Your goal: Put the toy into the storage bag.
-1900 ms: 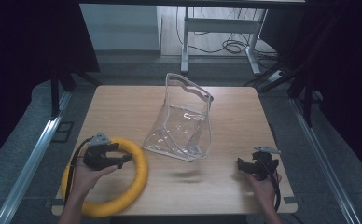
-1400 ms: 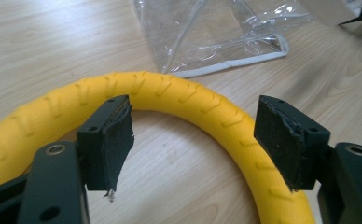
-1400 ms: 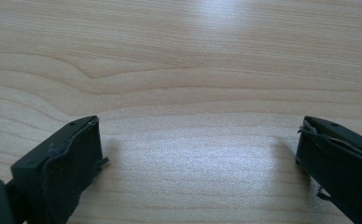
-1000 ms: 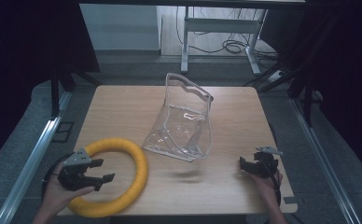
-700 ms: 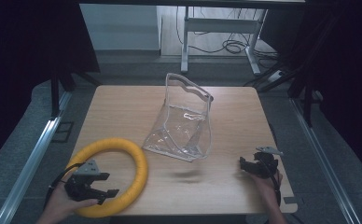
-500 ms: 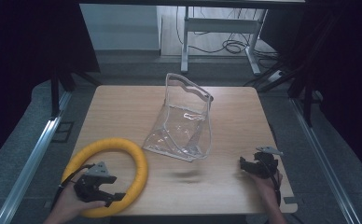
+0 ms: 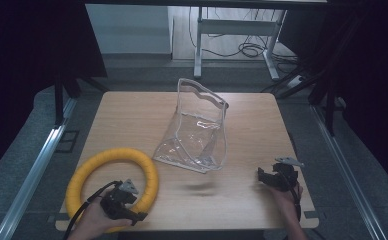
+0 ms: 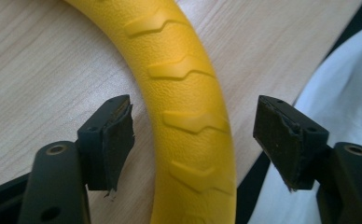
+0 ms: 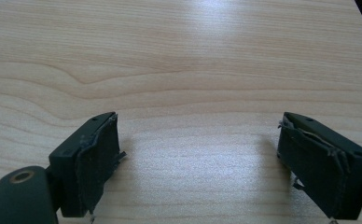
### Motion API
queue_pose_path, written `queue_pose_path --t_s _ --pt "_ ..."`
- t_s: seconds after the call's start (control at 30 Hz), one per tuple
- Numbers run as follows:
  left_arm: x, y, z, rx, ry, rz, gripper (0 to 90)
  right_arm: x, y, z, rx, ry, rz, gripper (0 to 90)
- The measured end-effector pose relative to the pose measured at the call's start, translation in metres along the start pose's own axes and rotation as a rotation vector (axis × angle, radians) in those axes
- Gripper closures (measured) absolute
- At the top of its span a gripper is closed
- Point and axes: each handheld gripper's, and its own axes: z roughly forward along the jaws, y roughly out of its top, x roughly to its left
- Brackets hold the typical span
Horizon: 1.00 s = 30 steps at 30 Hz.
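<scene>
The left tool (image 8: pixel 193 135) is straddling the near arc of the yellow ring (image 7: pixel 113 185), jaws spread wide and gripping nothing, at the surface's (image 7: pixel 132 115) front-left corner. Closing squarely across the ribbed tube, low and centred between the pads, would likely be securing it best. The right tool (image 9: pixel 200 158) is hovering agape, empty.

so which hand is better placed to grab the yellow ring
Left. The left claw is open with the yellow ring between its jaws; the right claw is open over bare table.
</scene>
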Motion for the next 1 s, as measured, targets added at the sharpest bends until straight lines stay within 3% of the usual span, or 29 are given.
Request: queue_pose_path --t_s 0.17,0.43,0.53,0.73,1.0 --pt "-0.001 0.001 0.011 0.045 0.036 -0.011 36.8 0.000 0.000 0.000 -0.001 0.000 -0.001 13.4" --pt "-0.009 0.001 0.014 0.025 0.088 -0.007 47.7 0.000 0.000 0.000 0.000 -0.001 -0.001 13.5" --pt "-0.009 0.000 0.014 0.014 0.087 -0.015 48.1 0.000 0.000 0.000 0.000 -0.002 -0.001 13.5" --pt "-0.003 -0.010 0.011 -0.077 0.031 -0.069 49.2 0.000 0.000 0.000 -0.001 -0.002 -0.002 13.6" --pt "0.004 -0.022 -0.017 -0.233 -0.058 -0.124 50.2 0.000 0.000 0.000 -0.005 -0.001 0.001 13.7"
